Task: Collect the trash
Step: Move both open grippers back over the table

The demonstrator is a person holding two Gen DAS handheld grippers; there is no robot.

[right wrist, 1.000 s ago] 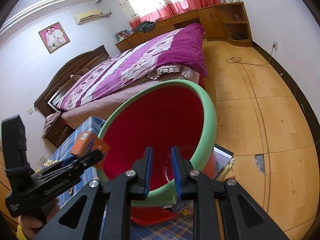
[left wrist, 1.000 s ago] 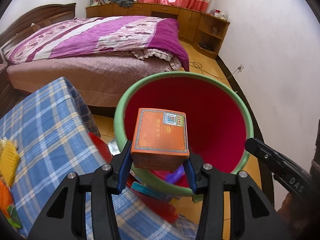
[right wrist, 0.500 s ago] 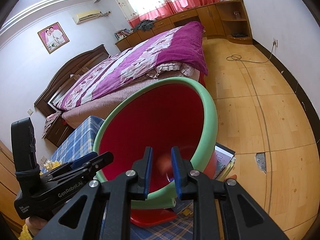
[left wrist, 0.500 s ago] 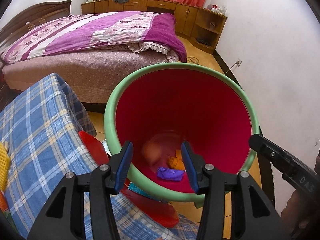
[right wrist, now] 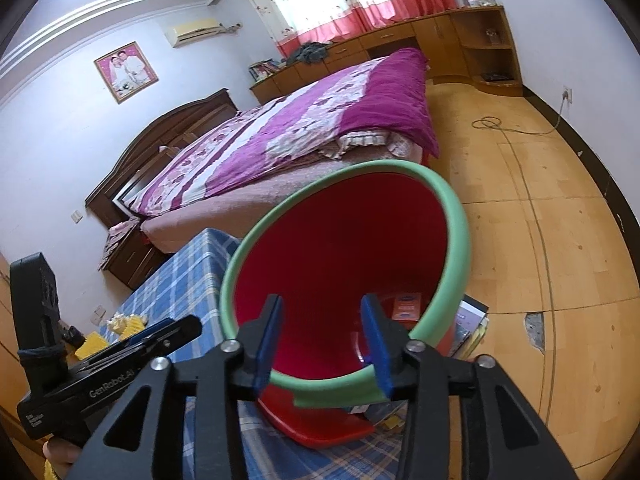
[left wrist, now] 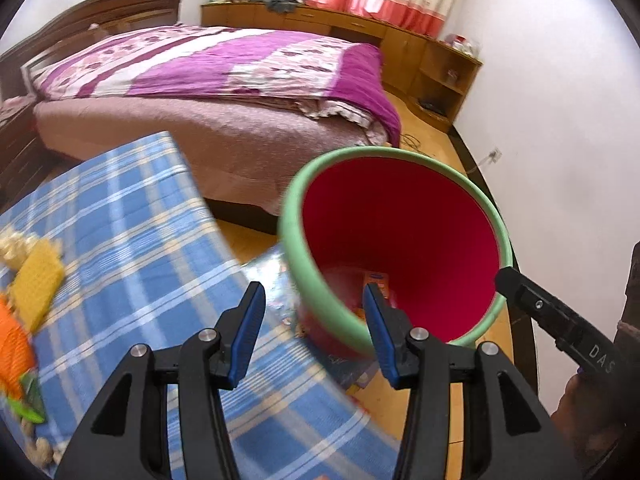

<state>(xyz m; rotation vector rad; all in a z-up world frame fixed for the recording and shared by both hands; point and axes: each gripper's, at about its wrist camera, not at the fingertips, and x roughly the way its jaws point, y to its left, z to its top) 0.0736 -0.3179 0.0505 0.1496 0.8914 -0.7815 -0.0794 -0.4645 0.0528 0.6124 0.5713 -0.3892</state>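
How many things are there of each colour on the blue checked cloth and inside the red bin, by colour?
Yellow: 1, the yellow sponge on the checked cloth.
Orange: 2, the orange item at the cloth's edge and the orange box inside the red bin.
Green: 1, a green scrap on the cloth.
Total: 4. Blurred bits beside them uncounted.

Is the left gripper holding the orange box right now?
No, the left gripper stands open with nothing between its pads, and the orange box lies at the bottom of the red bin.
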